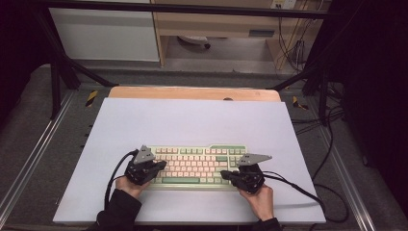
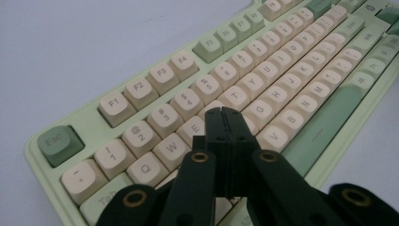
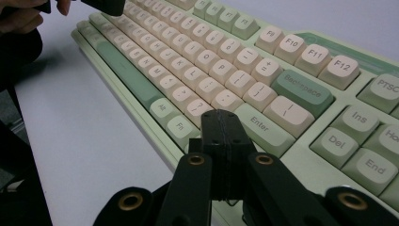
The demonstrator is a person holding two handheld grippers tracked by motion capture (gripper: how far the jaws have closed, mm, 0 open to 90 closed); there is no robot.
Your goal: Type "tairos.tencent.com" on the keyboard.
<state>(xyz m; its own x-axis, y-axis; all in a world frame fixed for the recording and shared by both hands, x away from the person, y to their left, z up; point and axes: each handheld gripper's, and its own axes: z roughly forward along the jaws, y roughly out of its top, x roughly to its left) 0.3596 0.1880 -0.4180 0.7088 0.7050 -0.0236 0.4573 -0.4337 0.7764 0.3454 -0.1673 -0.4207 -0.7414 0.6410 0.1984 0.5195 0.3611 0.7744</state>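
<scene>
Tongs state, both units: jaws pressed together with nothing between them.

High view. Left tongs (image 1: 161, 165) sit at the keyboard's (image 1: 197, 166) near-left corner, tips directed rightward over the left-hand keys. The left hand (image 1: 127, 185) grips the body from behind and below, and its dark sleeve (image 1: 118, 211) enters from the lower edge at a slant. Right tongs (image 1: 225, 174) sit at the near-right corner, tips directed leftward over the bottom key rows. The right hand (image 1: 260, 197) holds that unit from the near side with the forearm running almost straight up from the lower edge. A black cable (image 1: 113, 178) loops from the left unit; another cable (image 1: 303, 192) trails right from the right unit. The keyboard lies on the white sheet (image 1: 192, 120) that covers the bench (image 1: 192, 93), close to the near edge and roughly centred between the two hands.

Left gripper view. Left tongs (image 2: 227, 113) point down at a shallow angle over the keyboard (image 2: 282, 70), tips above the letter rows near the E key (image 2: 193, 129). Whether the tips touch a keycap cannot be told.

Right gripper view. Right tongs (image 3: 219, 115) point over the keyboard (image 3: 197, 56) at its right end, tips between the Fn key (image 3: 181, 127) and the Enter key (image 3: 261, 125). Contact cannot be told. The left hand (image 3: 21, 14) appears at the upper left corner, beyond the far end of the keyboard.
</scene>
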